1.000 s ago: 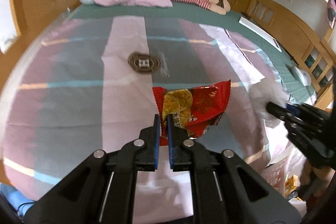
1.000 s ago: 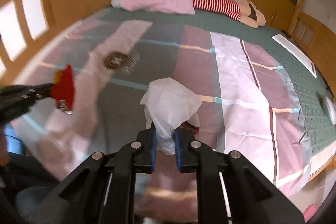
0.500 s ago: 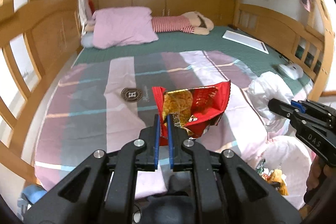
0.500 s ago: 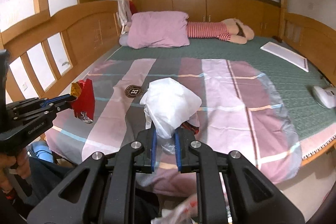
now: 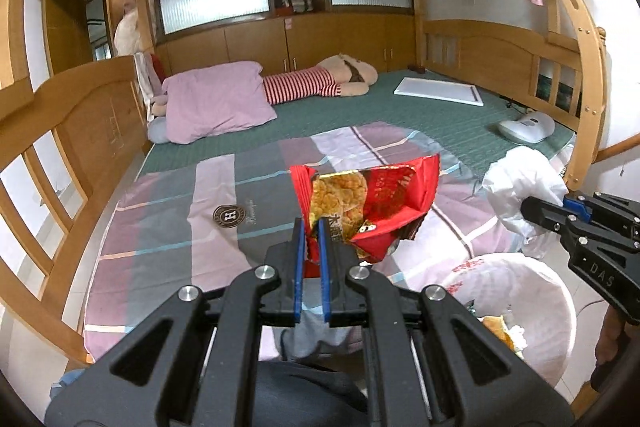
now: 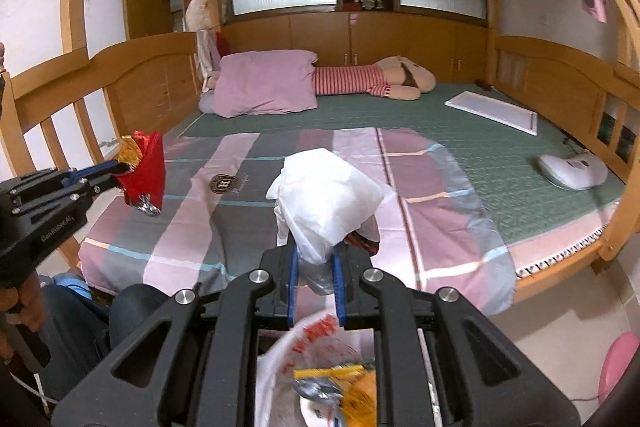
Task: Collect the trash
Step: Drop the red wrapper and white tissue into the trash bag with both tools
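Observation:
My left gripper (image 5: 311, 227) is shut on a red snack wrapper (image 5: 372, 203) and holds it in the air off the bed's foot. It also shows at the left of the right wrist view (image 6: 144, 171). My right gripper (image 6: 314, 251) is shut on a crumpled white tissue wad (image 6: 326, 195), which also shows in the left wrist view (image 5: 520, 187). A bin lined with a white plastic bag (image 5: 532, 291) stands on the floor below, with wrappers inside (image 6: 340, 387). The right gripper is above it.
The bed carries a striped pink and grey blanket (image 5: 200, 203), a pink pillow (image 5: 216, 103), a striped plush doll (image 5: 320, 83), a white board (image 5: 440, 91) and a white device (image 5: 528, 127). Wooden rails (image 5: 52, 163) flank the bed. A person's knee (image 6: 132, 311) is at the lower left.
Both grippers have pulled back from over the bed and down toward the floor, each still holding its item. The lined bin has come into view under them.

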Motion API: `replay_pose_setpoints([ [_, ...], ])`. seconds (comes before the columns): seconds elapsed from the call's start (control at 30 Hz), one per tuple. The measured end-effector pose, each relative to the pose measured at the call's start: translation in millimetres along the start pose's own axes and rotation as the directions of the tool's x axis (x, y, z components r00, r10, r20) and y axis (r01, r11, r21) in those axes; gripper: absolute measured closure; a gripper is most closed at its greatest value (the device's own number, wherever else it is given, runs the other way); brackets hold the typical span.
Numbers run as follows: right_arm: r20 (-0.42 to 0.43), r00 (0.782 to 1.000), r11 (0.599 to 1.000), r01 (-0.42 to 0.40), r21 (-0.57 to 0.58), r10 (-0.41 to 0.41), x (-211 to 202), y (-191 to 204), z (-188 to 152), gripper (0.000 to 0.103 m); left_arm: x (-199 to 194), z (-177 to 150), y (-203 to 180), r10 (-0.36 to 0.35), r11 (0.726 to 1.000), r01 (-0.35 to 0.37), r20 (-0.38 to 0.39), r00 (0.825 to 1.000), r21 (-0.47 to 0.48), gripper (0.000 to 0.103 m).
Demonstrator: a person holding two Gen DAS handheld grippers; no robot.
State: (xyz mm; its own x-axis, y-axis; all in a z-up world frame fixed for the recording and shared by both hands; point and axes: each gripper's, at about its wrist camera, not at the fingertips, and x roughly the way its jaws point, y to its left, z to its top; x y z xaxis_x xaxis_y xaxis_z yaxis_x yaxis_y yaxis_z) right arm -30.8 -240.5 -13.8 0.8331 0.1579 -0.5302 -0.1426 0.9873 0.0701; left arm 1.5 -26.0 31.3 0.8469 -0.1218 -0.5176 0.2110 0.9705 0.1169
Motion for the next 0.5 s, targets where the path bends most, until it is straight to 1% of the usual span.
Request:
replay_pose_setpoints([
  [0.13,-0.004,1.0,1.0,0.03,0.004,-0.03,-16.2,-14.2,-8.6,0.088,-10.4,1.7,-12.9,-0.005,1.0,0.005,0.015,1.0,0.007,0.095],
  [0.23,-0.005,0.999,0.999,0.037,0.008,-0.037,-26.4,-22.2,-12.2,0.088,-19.2,4.9,-23.2,-0.009,1.0,0.009,0.033,0.999,0.016,0.095],
  [0.33,-0.01,0.999,0.999,0.051,-0.012,-0.051,-33.2,-25.9,-14.6,0.088,-27.8,7.3,-32.4,-0.007,0.999,0.006,0.054,0.999,0.031,0.095],
  [0.5,-0.04,0.999,1.0,0.03,-0.011,-0.03,-37.3,-35.2,-19.5,0.088,-33.4,7.3,-44.1,-0.018,0.999,0.015,0.058,0.998,0.045,0.095],
])
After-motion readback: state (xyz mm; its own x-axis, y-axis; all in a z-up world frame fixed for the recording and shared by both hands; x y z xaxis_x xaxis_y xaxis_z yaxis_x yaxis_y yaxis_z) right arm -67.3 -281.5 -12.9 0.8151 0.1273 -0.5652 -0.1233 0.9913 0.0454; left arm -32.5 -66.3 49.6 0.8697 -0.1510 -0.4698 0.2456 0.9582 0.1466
